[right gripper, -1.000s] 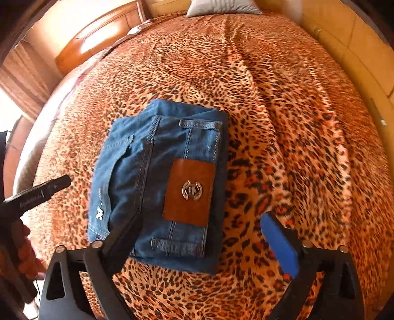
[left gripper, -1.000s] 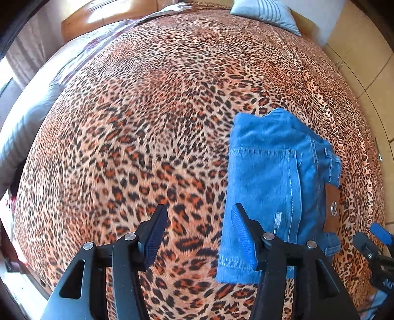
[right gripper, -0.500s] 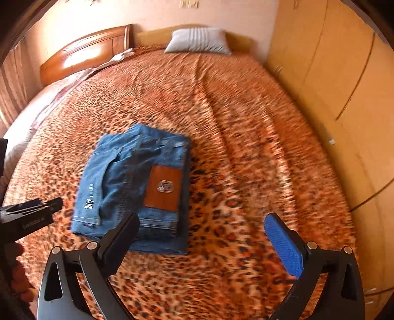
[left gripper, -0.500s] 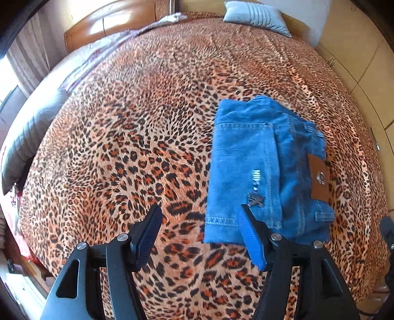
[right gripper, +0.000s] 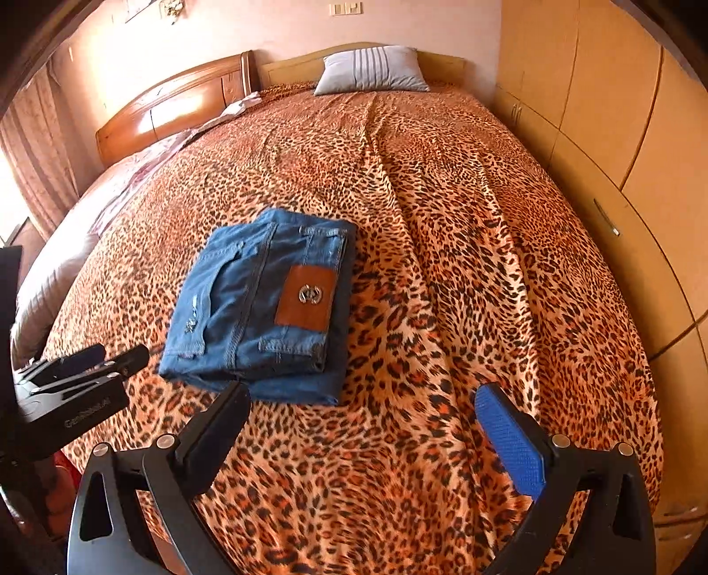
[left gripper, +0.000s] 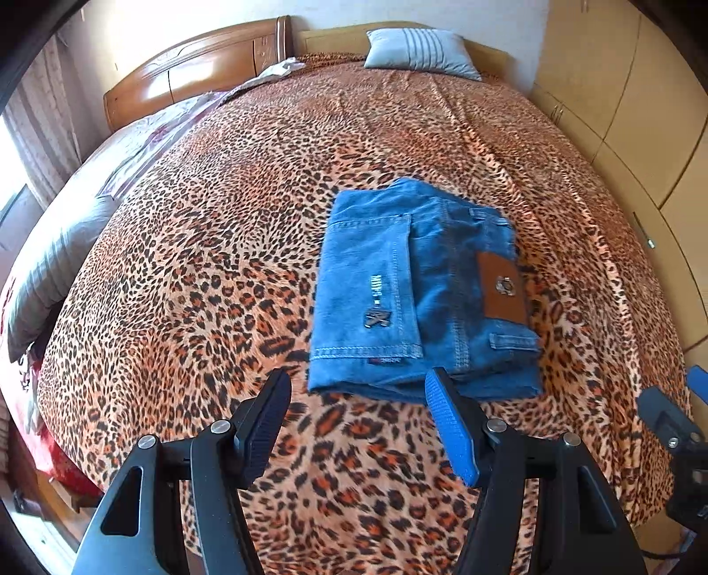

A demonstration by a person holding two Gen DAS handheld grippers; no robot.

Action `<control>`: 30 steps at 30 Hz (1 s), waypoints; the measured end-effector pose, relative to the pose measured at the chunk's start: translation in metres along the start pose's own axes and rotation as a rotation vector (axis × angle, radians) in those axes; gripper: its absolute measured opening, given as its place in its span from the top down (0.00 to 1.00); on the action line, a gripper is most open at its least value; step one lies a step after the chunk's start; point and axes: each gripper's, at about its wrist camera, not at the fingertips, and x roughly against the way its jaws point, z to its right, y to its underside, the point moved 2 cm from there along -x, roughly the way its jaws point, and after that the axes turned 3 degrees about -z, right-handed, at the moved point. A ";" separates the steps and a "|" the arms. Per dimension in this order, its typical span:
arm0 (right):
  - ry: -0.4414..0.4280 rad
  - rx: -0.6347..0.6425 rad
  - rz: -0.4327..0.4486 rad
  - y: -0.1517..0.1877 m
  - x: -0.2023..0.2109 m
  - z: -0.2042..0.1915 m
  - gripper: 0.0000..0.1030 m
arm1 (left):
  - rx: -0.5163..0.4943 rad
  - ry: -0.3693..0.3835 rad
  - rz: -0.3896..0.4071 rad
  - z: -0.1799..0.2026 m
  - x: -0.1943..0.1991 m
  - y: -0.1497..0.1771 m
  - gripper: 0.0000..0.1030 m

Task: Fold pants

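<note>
Lying mid-frame on the leopard-print bedspread [right gripper: 464, 221]: blue denim pants [right gripper: 261, 305], folded into a compact rectangle, tan leather patch up. Folding looks complete. Your left gripper [left gripper: 358, 424] and right gripper [right gripper: 363, 424] hang wide-jawed, empty, just short of it. Next: retreat, or square edges.

Bed: wide, under a leopard-print cover [right gripper: 464, 230] that reaches its edges.
Headboard [right gripper: 177, 110]: glossy brown wood, curved top, with a paler wooden section beside it behind the pillow [right gripper: 371, 70].
Pillow: grey, striped, at the head of the bed.
Wardrobe [right gripper: 619, 110]: light wood doors along one side of the bed.
Wall [right gripper: 287, 26]: pale, with a switch plate [right gripper: 347, 8].
Curtain [right gripper: 31, 146]: pinkish, by a bright window.
</note>
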 end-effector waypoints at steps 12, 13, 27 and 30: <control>-0.001 -0.001 0.011 0.010 0.012 0.025 0.01 | -0.028 0.041 -0.010 0.020 0.016 0.010 0.39; -0.003 -0.009 0.006 0.011 0.011 0.028 0.01 | -0.033 0.043 -0.008 0.021 0.017 0.009 0.39; 0.001 -0.025 0.000 0.013 0.013 0.038 0.01 | -0.060 0.071 -0.004 0.031 0.025 0.012 0.39; 0.001 -0.027 -0.003 0.013 0.012 0.039 0.01 | -0.059 0.077 0.000 0.032 0.026 0.011 0.39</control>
